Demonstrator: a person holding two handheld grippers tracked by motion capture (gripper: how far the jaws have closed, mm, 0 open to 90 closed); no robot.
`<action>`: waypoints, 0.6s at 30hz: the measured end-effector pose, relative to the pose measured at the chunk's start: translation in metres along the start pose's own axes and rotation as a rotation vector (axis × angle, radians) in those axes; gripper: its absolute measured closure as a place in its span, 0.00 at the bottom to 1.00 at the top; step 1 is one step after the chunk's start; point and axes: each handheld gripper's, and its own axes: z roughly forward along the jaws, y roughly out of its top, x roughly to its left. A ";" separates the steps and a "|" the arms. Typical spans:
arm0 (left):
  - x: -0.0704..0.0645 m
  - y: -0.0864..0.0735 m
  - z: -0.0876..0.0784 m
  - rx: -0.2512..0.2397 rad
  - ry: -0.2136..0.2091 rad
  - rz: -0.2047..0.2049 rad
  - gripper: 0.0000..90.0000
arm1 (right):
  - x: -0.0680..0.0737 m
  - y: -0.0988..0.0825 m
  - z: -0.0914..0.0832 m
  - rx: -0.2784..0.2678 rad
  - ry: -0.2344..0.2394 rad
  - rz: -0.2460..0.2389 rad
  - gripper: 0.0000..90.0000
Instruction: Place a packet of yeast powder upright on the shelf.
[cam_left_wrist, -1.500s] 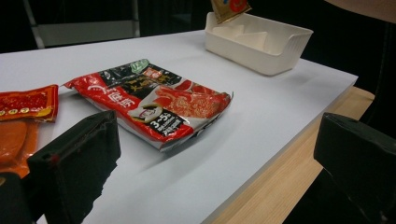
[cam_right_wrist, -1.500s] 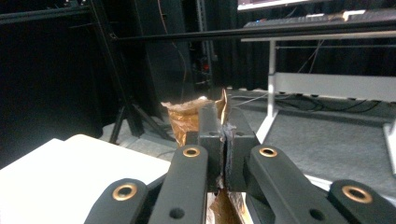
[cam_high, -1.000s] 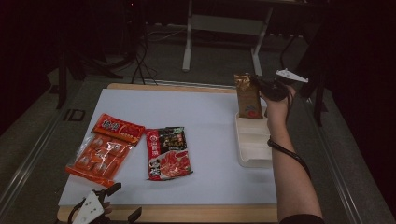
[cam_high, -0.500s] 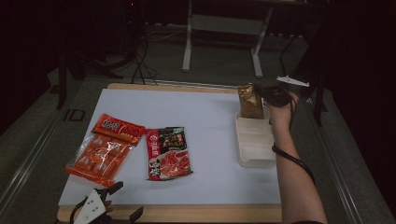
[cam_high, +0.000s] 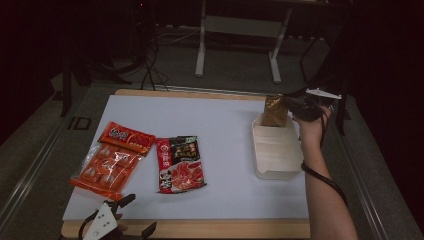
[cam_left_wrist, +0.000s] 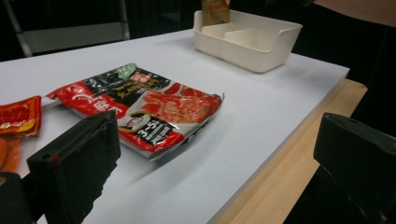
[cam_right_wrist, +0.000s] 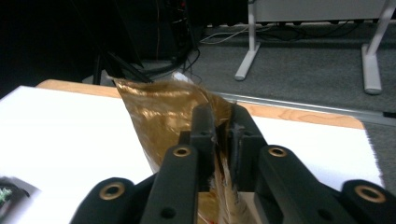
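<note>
Gold packet (cam_right_wrist: 163, 107) in right fingers (cam_right_wrist: 223, 122), left fingers (cam_left_wrist: 205, 154) wide, white tabletop (cam_high: 210, 125), dark room

1. The red and black sauce packet (cam_left_wrist: 140, 109), lying in the middle of the surface, bears large white Chinese characters on its red end; they are too blurred to read.
2. The same packet's white label shows what looks like "3-5".
3. The orange snack bag (cam_high: 114, 159), at the near left, carries white Chinese characters on its red header, unreadable.
4. The floor left of the surface shows "ID" (cam_high: 79, 123).
</note>
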 end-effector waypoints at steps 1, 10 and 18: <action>-0.001 0.000 0.001 0.003 -0.003 0.009 0.01 | -0.001 0.000 -0.001 -0.002 0.010 0.001 0.87; -0.003 0.001 0.007 0.010 -0.026 0.027 0.01 | 0.004 0.003 -0.025 0.014 0.011 0.006 0.60; -0.001 0.002 0.006 0.017 -0.032 -0.017 0.01 | 0.015 -0.004 -0.053 -0.068 0.005 -0.050 0.43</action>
